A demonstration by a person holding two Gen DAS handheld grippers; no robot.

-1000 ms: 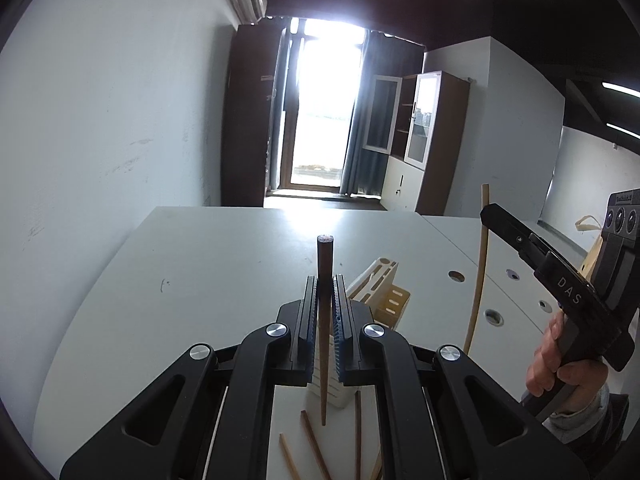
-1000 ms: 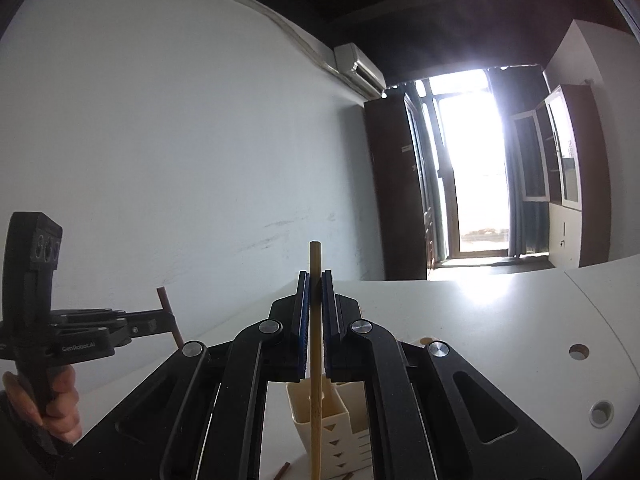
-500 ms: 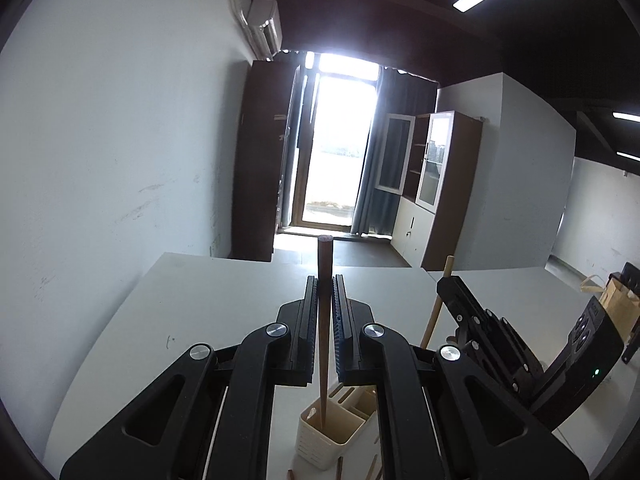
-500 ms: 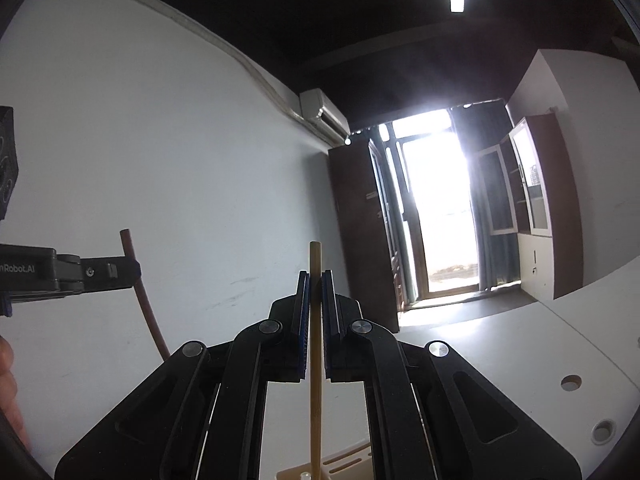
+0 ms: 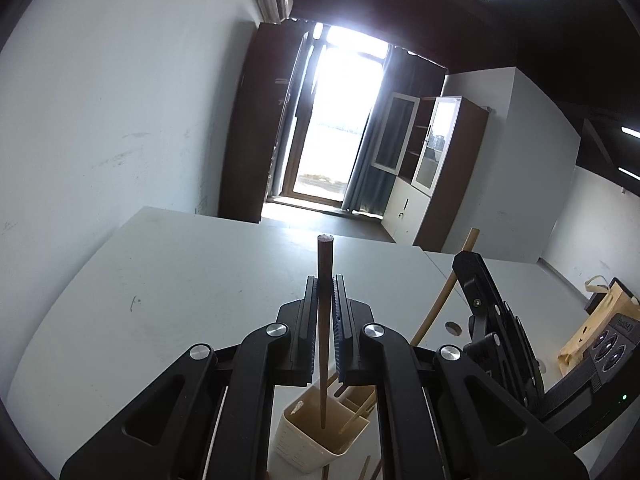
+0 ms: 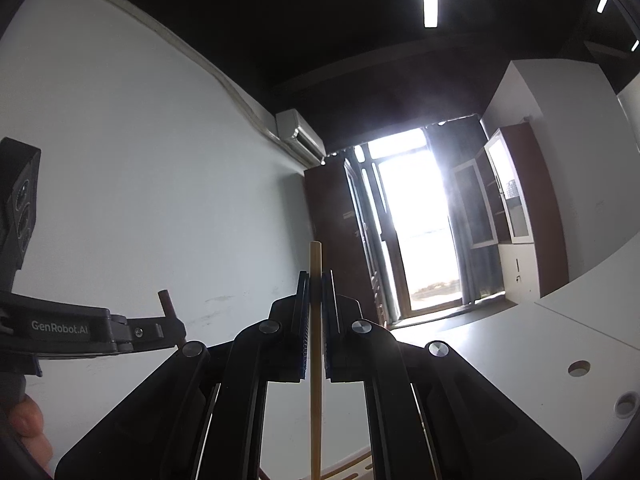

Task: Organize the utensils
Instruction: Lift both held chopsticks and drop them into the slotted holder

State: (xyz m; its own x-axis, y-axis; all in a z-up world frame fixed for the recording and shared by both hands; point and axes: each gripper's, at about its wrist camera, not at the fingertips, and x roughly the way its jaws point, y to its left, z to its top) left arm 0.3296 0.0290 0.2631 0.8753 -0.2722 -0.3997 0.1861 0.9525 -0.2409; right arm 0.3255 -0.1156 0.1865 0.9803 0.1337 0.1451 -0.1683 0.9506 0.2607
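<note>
My left gripper [image 5: 325, 280] is shut on a dark brown chopstick [image 5: 323, 332] held upright; its lower tip reaches inside a cream utensil holder [image 5: 320, 438] on the white table [image 5: 180, 280]. My right gripper [image 6: 315, 276] is shut on a light wooden chopstick [image 6: 315, 360], also upright, above the holder's rim [image 6: 352, 470]. The right gripper [image 5: 496, 340] and its light chopstick [image 5: 444, 292] show in the left wrist view, just right of the holder. The left gripper [image 6: 168, 330] shows in the right wrist view with the dark chopstick's top [image 6: 166, 300].
Loose chopsticks [image 5: 370, 468] lie on the table beside the holder, and other sticks [image 5: 352, 420] stand in it. Round cable holes [image 6: 579, 368] mark the table at right. A paper bag [image 5: 592, 320] sits far right. A wall runs along the left.
Both grippers have come together over the holder. The dark chopstick's tip has gone down into the holder. The right gripper has tilted upward and closed in beside the left one.
</note>
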